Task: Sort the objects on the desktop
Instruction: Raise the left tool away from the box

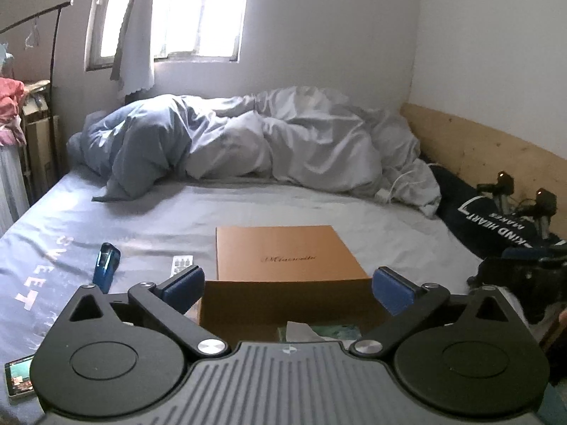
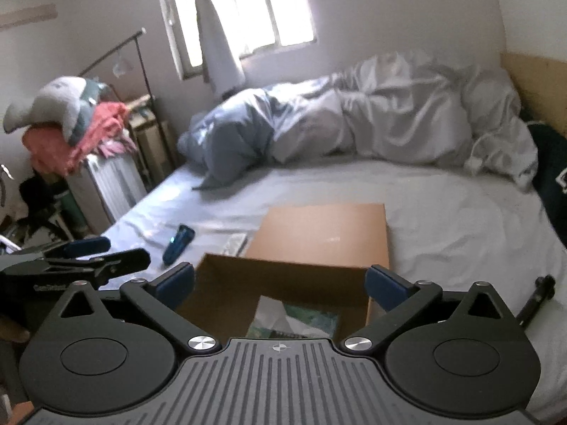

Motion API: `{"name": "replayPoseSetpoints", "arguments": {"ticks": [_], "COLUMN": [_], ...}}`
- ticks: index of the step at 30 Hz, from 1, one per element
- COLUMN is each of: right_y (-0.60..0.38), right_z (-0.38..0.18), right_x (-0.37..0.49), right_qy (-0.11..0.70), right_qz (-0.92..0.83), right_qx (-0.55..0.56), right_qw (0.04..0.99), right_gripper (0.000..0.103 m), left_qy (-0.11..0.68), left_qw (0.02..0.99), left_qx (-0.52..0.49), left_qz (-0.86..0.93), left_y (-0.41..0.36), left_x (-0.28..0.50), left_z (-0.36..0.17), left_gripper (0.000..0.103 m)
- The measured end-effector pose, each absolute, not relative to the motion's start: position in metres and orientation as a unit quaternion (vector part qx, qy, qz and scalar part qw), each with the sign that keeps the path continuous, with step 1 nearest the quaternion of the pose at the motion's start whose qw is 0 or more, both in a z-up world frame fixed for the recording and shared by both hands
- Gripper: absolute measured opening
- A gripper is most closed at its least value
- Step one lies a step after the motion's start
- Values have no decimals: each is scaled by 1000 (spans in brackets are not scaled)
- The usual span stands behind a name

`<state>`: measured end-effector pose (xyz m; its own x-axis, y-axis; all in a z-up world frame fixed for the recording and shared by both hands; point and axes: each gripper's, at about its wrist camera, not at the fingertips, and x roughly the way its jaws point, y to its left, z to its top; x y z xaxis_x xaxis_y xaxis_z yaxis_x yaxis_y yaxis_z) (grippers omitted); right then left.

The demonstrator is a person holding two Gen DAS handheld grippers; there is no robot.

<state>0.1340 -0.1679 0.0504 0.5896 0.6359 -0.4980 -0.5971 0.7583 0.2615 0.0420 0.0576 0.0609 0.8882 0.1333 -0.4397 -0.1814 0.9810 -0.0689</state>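
An open brown cardboard box (image 1: 290,304) stands on the bed, its lid (image 1: 287,253) folded back flat; it also shows in the right wrist view (image 2: 283,283), with a tissue pack (image 2: 294,320) inside. A blue stapler (image 1: 105,265) and a small white card (image 1: 181,264) lie left of the box; the stapler shows too in the right wrist view (image 2: 178,242). My left gripper (image 1: 287,288) is open and empty above the box's near side. My right gripper (image 2: 280,288) is open and empty over the box opening. The left gripper's body shows at left in the right wrist view (image 2: 88,260).
A crumpled grey duvet (image 1: 255,138) fills the far side of the bed. A phone (image 1: 19,377) lies at the near left edge. A dark printed cloth (image 1: 496,219) and clips lie at right. A radiator with piled clothes (image 2: 71,134) stands left of the bed.
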Motion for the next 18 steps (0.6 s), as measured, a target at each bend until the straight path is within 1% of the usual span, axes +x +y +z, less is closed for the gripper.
{"name": "replayPoseSetpoints", "arguments": {"ticks": [5, 13, 18], "right_y": [-185, -212, -220], "right_z": [58, 70, 56], "right_x": [115, 84, 73], "right_qy": [268, 228, 225], "right_qz": [343, 338, 325], "right_qx": [36, 40, 44], "right_qw": [900, 912, 918], "right_gripper": [103, 103, 103], "left_qy": [206, 207, 205], "left_qw": [973, 972, 973], "left_qx": [-40, -52, -52], "left_qz": [91, 94, 92], "left_y": [55, 49, 43], "left_x": [16, -17, -28], "left_z": [57, 48, 45], "left_gripper": [103, 103, 103]}}
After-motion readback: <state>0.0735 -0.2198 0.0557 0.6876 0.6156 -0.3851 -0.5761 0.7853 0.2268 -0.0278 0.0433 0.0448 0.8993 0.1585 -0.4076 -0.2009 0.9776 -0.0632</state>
